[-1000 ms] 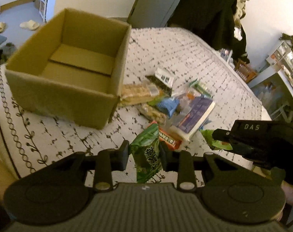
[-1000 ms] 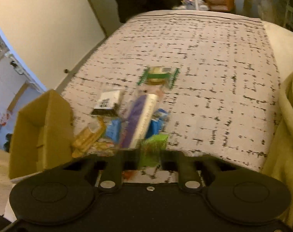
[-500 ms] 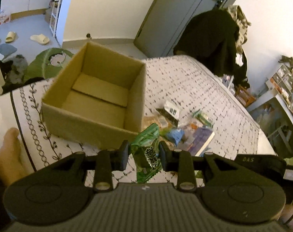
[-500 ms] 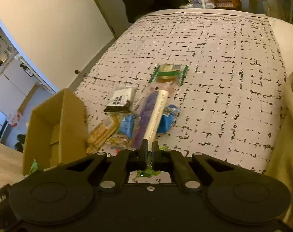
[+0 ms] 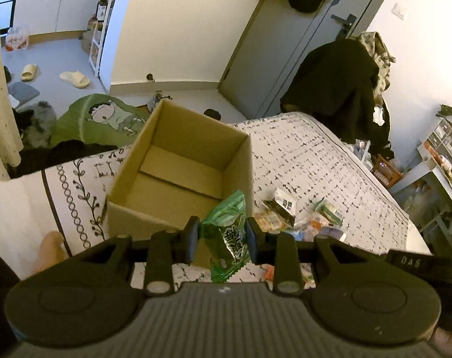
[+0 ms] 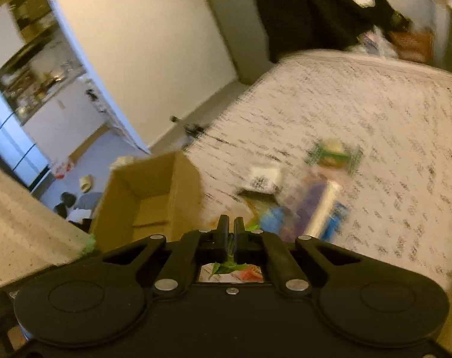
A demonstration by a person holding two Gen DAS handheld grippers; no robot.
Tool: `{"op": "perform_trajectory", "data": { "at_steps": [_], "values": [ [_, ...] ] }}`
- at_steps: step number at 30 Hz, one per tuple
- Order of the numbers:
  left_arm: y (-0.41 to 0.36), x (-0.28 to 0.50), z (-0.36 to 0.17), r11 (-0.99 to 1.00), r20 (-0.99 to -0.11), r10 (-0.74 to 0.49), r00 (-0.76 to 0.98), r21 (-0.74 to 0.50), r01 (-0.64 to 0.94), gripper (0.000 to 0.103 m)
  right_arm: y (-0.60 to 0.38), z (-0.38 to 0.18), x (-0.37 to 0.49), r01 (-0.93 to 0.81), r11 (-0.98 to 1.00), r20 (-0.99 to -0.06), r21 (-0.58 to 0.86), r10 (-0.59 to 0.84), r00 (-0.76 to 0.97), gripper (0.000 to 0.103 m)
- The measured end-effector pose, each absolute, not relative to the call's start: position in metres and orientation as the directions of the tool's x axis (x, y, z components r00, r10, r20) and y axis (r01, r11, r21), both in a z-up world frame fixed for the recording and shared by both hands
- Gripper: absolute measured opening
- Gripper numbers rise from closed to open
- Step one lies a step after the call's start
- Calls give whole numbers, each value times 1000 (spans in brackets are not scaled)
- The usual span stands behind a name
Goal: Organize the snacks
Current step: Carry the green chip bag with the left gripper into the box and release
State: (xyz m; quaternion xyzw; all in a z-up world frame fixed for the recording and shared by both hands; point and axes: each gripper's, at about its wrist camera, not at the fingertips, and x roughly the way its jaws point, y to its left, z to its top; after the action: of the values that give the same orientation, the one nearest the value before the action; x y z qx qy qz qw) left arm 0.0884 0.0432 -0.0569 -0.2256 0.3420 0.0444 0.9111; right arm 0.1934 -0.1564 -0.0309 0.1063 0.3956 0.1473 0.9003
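My left gripper (image 5: 222, 238) is shut on a green snack bag (image 5: 227, 235) and holds it raised in front of the open, empty cardboard box (image 5: 178, 176). My right gripper (image 6: 231, 232) is shut on a thin light-green packet (image 6: 226, 267), of which only scraps show behind the jaws. The box also shows in the right wrist view (image 6: 148, 203), to the left of that gripper. A pile of loose snacks (image 5: 297, 217) lies on the bed to the right of the box; in the right wrist view the pile (image 6: 300, 200) is blurred.
The bed has a white cover with black marks (image 5: 309, 161). A dark coat hangs on a chair (image 5: 336, 89) beyond the bed. A green cartoon rug (image 5: 100, 119) and slippers (image 5: 73, 79) lie on the floor behind the box. Shelves (image 5: 444, 149) stand at the right.
Both grippers have risen and tilted up, so more of the room shows. The right gripper closed on the light-green packet and lifted it. The left gripper keeps its green bag.
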Motion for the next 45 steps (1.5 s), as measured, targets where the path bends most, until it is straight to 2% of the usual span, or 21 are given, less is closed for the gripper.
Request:
{"op": "perform_trajectory", "data": {
  "at_steps": [9, 18, 21, 23, 24, 27, 29, 31, 36, 45],
  "values": [
    [67, 92, -48, 899, -630, -19, 776, -351, -263, 31, -100, -20, 205, -356, 886, -622, 298, 463, 631, 3],
    [84, 108, -43, 893, -631, 28, 776, -333, -303, 31, -72, -20, 210, -404, 853, -614, 330, 519, 595, 6],
    [88, 113, -41, 891, -629, 41, 776, -328, -313, 31, -70, -26, 212, -388, 860, -633, 330, 507, 585, 17],
    [90, 116, -42, 890, -632, 45, 774, -327, -318, 31, -73, -29, 211, -368, 872, -648, 322, 487, 585, 30],
    [90, 117, -42, 889, -634, 45, 772, -327, -320, 31, -76, -30, 211, -356, 877, -654, 322, 478, 586, 32],
    [90, 120, -43, 891, -637, 44, 770, -324, -319, 31, -81, -30, 208, -327, 892, -659, 312, 451, 602, 56],
    [89, 123, -44, 891, -642, 41, 766, -323, -319, 31, -83, -29, 206, -299, 911, -665, 283, 412, 623, 79],
    [87, 126, -44, 894, -647, 36, 762, -320, -314, 32, -83, -29, 204, -277, 929, -682, 246, 369, 632, 88],
    [85, 129, -37, 904, -658, 70, 750, -276, -326, 36, -89, -29, 199, -261, 940, -700, 222, 340, 628, 95],
    [81, 119, -32, 906, -666, 60, 743, -277, -321, 57, -104, -16, 190, -236, 954, -696, 188, 298, 654, 102]
  ]
}}
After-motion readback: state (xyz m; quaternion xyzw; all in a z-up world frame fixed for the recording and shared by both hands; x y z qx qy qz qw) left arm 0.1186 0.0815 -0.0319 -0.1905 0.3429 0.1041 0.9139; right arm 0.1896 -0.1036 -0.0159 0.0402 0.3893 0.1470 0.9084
